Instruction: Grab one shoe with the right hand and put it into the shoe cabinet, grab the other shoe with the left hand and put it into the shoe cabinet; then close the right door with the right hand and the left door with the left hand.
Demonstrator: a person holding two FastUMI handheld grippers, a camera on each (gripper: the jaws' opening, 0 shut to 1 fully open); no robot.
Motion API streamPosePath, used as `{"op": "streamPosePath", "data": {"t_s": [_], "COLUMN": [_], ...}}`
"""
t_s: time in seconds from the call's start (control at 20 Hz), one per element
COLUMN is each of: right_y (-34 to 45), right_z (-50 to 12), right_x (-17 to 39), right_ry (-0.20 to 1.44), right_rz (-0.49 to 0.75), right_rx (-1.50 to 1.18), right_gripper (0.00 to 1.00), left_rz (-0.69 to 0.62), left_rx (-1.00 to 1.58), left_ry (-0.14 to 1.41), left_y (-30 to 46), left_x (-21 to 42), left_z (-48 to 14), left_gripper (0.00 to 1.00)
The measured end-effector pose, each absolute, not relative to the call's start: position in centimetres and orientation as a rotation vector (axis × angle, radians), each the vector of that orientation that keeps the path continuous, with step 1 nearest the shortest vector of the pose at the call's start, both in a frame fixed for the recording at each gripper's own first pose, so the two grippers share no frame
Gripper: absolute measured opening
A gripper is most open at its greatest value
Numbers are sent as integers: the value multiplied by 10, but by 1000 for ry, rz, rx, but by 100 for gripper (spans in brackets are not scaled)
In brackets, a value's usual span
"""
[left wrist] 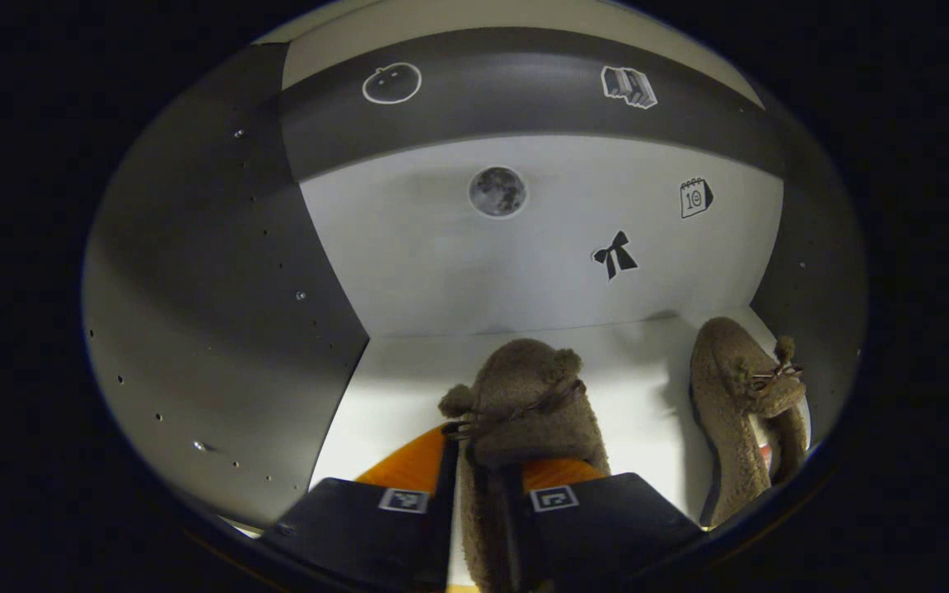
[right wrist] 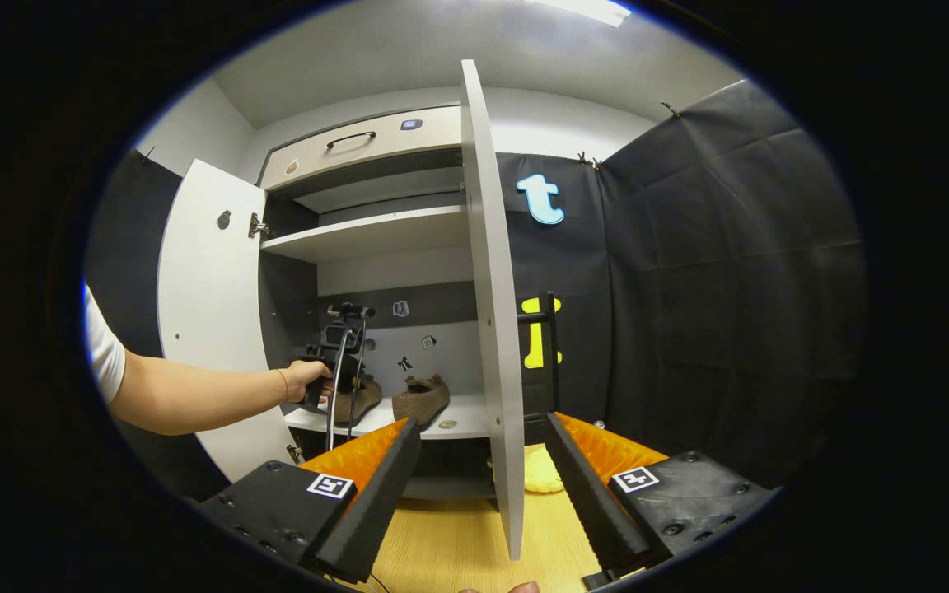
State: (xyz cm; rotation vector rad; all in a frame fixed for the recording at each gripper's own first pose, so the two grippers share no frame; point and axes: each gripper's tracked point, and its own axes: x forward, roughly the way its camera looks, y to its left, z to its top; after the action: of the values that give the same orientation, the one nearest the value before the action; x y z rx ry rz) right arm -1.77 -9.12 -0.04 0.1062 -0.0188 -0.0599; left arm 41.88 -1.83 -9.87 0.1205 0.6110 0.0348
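Between the left gripper (left wrist: pixel 483 494) fingers, in the left gripper view: a fuzzy brown slipper with pompoms and a thin lace (left wrist: pixel 524 412), pinched at its heel end, toe pointing toward the cabinet's back wall. It sits low over the white bottom shelf (left wrist: pixel 392 395); whether the sole touches the shelf I cannot tell. Second matching fuzzy brown slipper (left wrist: pixel 738 403) lies on the same shelf, off to the right, near the right side wall, well apart from the held one. Back wall is pale grey with small stickers: a moon disc (left wrist: pixel 497 191), a black bow (left wrist: pixel 614 255), a calendar (left wrist: pixel 695 198).

Right gripper view: right gripper (right wrist: pixel 483 486) fingers spread wide, nothing between them, held out over the light wooden tabletop (right wrist: pixel 458 543). Edge of the open white right door (right wrist: pixel 491 313) stands upright straight ahead, between the fingers' lines. Open white left door (right wrist: pixel 211 321) swung out at left. A person's hand (right wrist: pixel 303 380) holds the left gripper (right wrist: pixel 341 362) inside the shoe cabinet (right wrist: pixel 367 235), both slippers at the bottom shelf. A yellow object (right wrist: pixel 542 471) lies on the tabletop beyond the door's edge.
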Motion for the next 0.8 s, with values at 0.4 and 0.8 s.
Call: {"op": "streamPosePath", "data": {"t_s": [0.4, 0.8], "right_y": [-97, -124], "right_z": [10, 20], "right_x": [-24, -25], "right_ry": [-28, -50], "right_rz": [-48, -103], "right_rx": [147, 133], "right_gripper": [98, 98], "left_rz": [20, -75], "left_rx": [84, 55], "left_ry": [410, 166], "left_y": [-28, -52], "left_x": [368, 273], "left_z": [-52, 14], "left_gripper": [90, 94]}}
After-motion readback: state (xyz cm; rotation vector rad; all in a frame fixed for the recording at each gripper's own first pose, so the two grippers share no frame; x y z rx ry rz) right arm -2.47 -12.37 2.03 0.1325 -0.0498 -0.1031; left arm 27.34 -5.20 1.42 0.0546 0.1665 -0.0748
